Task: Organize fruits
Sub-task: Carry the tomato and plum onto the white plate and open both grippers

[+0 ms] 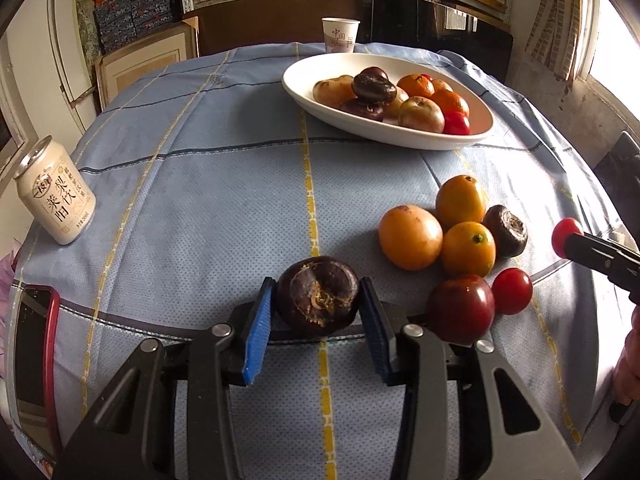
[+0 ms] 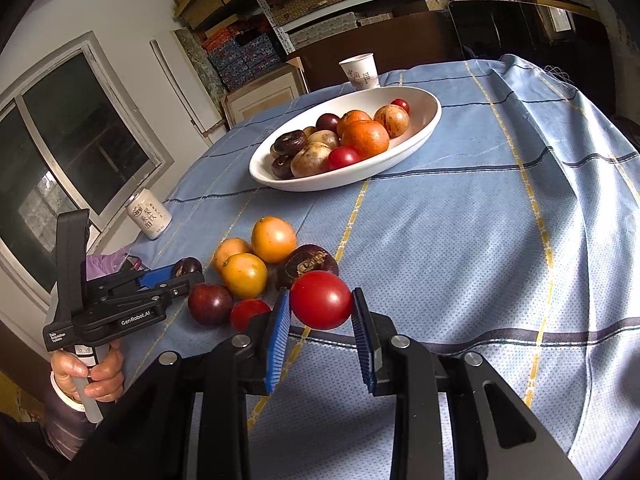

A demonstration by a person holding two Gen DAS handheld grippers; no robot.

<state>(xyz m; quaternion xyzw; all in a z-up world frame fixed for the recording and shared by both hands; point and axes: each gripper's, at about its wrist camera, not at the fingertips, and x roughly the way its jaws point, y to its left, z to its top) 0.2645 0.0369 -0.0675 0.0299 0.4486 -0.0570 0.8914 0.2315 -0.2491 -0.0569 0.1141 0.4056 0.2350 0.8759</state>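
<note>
My left gripper [image 1: 318,302] is shut on a dark purple-brown water chestnut [image 1: 319,295], held just above the blue cloth; it also shows in the right wrist view [image 2: 187,267]. My right gripper [image 2: 321,300] is shut on a red cherry tomato [image 2: 321,299], which shows at the right edge of the left wrist view [image 1: 565,236]. Loose on the cloth lie three orange fruits [image 1: 466,249], another dark chestnut [image 1: 505,230], a dark red plum [image 1: 461,307] and a small tomato [image 1: 511,291]. The white oval bowl [image 1: 420,140] at the back holds several mixed fruits.
A drink can [image 1: 56,192] stands at the left edge of the table. A red phone [image 1: 34,364] lies at the near left. A paper cup [image 1: 340,35] stands behind the bowl. Shelves and boxes fill the background.
</note>
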